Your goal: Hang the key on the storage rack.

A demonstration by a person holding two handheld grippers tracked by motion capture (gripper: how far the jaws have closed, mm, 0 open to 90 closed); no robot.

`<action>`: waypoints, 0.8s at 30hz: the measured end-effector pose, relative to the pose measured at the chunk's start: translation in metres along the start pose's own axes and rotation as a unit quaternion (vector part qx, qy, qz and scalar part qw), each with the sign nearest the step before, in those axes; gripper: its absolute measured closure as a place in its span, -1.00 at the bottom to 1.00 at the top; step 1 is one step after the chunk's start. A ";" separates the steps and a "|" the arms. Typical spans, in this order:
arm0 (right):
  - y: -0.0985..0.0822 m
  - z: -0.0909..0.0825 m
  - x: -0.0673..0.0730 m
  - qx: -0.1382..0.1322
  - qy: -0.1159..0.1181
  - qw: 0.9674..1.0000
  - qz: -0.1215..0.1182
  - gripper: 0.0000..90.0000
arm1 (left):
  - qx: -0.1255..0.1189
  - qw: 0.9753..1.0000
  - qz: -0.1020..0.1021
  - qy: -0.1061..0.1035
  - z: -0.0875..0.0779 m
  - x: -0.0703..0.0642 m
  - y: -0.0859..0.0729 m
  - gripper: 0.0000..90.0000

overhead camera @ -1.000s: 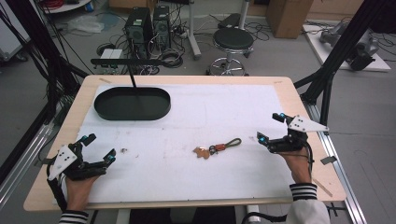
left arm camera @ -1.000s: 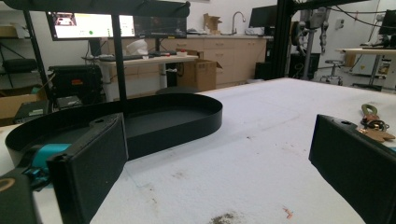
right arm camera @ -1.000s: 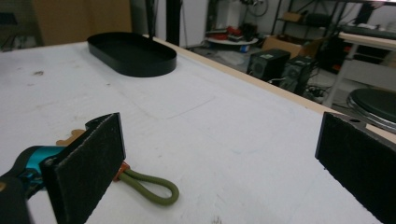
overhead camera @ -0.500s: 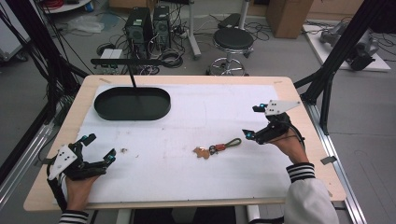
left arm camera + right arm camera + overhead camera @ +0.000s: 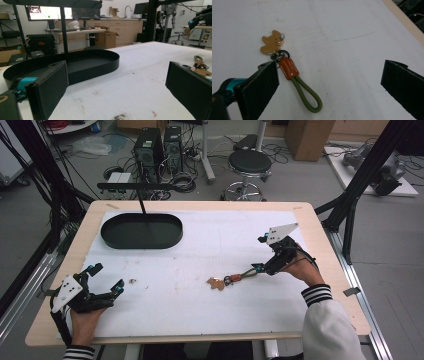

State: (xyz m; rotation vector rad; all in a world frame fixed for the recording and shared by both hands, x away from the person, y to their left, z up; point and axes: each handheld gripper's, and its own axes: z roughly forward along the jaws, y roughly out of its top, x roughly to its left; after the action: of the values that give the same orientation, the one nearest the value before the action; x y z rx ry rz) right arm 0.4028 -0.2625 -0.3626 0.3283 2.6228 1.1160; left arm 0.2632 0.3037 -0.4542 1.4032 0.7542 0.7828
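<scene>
High view: the right gripper [image 5: 261, 254], jaws wide, hangs over the olive cord keychain with orange tab and tan bear charm [image 5: 287, 72]; left gripper [image 5: 106, 279] gapes too.

One worktop [image 5: 320, 285] carries one black oval tray [image 5: 141, 231] at the upper left of the high view and one keychain [image 5: 235, 279] near the middle. The keychain is made of one olive cord loop [image 5: 308, 96], one orange leather tab [image 5: 289, 68] and one tan bear-shaped charm [image 5: 270, 44]. There are two grippers: the left gripper [image 5: 106, 281] at the lower left, the right gripper [image 5: 260, 254] at the centre right, each with two black jaws. One round stool [image 5: 249, 162] stands on the floor at the top.
</scene>
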 end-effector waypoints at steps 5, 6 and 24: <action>0.004 0.011 0.000 0.027 0.022 0.999 -0.018 -0.99 | 0.000 1.000 0.000 0.000 0.000 0.000 0.000 -0.89; 0.004 0.013 0.000 0.028 0.025 0.999 -0.023 -0.99 | 0.000 1.000 0.000 0.000 0.000 0.000 0.000 -0.89; 0.011 0.051 0.000 0.131 0.090 0.984 -0.077 -0.89 | 0.000 1.000 0.001 0.000 0.000 0.000 0.000 -0.89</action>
State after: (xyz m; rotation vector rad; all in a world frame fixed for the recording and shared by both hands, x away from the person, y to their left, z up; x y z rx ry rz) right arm 0.4207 -0.2210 -0.3882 0.0767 2.9018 0.7847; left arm 0.2630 0.3038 -0.4543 1.4045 0.7538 0.7850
